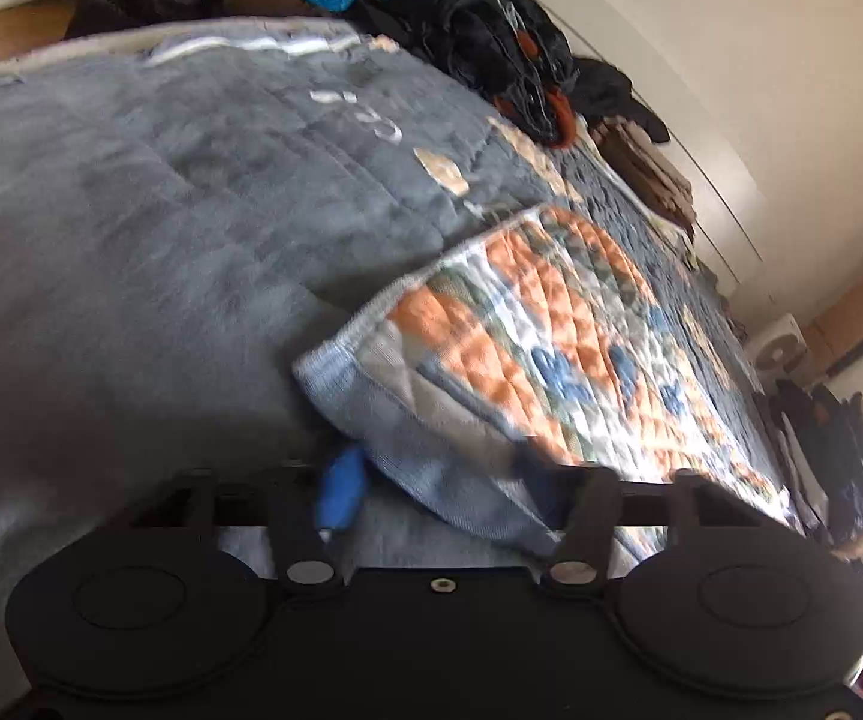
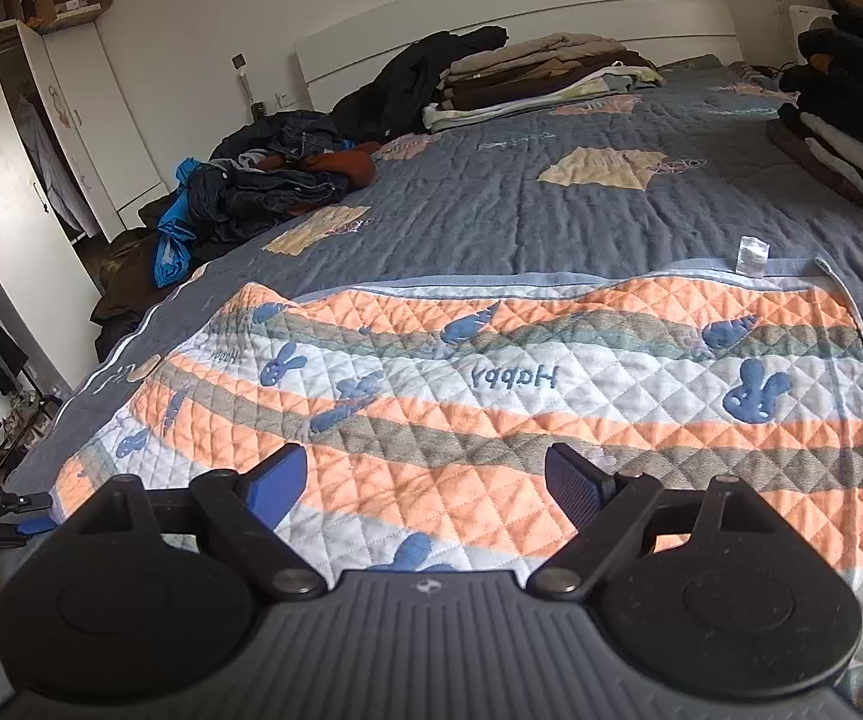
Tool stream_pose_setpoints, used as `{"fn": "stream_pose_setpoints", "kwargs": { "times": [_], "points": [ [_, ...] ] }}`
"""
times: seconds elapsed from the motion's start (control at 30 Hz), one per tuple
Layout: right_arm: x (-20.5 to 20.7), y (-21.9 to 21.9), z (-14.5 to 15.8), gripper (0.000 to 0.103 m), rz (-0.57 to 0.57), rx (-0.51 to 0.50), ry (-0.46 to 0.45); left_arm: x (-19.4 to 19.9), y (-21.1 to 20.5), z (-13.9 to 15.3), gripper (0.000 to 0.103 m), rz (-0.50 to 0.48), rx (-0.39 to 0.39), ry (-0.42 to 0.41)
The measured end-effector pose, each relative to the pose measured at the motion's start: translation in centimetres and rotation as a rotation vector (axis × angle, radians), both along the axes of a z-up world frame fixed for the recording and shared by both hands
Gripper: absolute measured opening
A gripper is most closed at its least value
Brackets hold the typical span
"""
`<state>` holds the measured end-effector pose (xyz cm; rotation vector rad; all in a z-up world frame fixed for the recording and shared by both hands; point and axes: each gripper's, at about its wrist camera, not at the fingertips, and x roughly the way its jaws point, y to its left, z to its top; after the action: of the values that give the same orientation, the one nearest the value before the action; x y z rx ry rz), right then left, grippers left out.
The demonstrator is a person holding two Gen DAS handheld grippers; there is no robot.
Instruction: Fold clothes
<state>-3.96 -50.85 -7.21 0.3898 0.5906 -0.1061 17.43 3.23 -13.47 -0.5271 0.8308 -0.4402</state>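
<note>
Left hand-held gripper [image 1: 437, 495]: jaws drawn close over the near corner of the quilted rabbit-print blanket [image 2: 491, 396]; the view is blurred, so a firm grasp cannot be confirmed. The blanket lies spread on the grey bedspread [image 2: 491, 204] at the bed's near edge. Right hand-held gripper [image 2: 425, 489]: released, jaws wide above the blanket. Dark unfolded clothes [image 2: 275, 180] far left; folded stacks [image 2: 551, 81] far right.

White wardrobe [image 2: 41, 138], headboard [image 2: 521, 18], pale walls [image 2: 191, 12]
</note>
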Motion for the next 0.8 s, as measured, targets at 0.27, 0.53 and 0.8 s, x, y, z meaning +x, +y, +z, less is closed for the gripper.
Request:
{"fn": "stream_pose_setpoints", "kwargs": {
  "times": [0.27, 0.53, 0.8],
  "points": [
    [-1.3, 2.1, 1.3, 0.086, 0.021, 0.045, -0.056, -1.3, 1.2, 6.4, 0.003, 0.051, -0.082, -0.14],
    [-6.8, 3.4, 2.6, 0.086, -0.009, -0.018, -0.03, -0.4, -0.9, 6.4, 0.002, 0.034, 0.126, -0.034],
    [-14.3, 2.2, 3.6, 0.086, -0.085, -0.107, 0.054, -8.2, -5.0, 5.2, 0.007, -0.16, 0.35, -0.117]
  ]
}}
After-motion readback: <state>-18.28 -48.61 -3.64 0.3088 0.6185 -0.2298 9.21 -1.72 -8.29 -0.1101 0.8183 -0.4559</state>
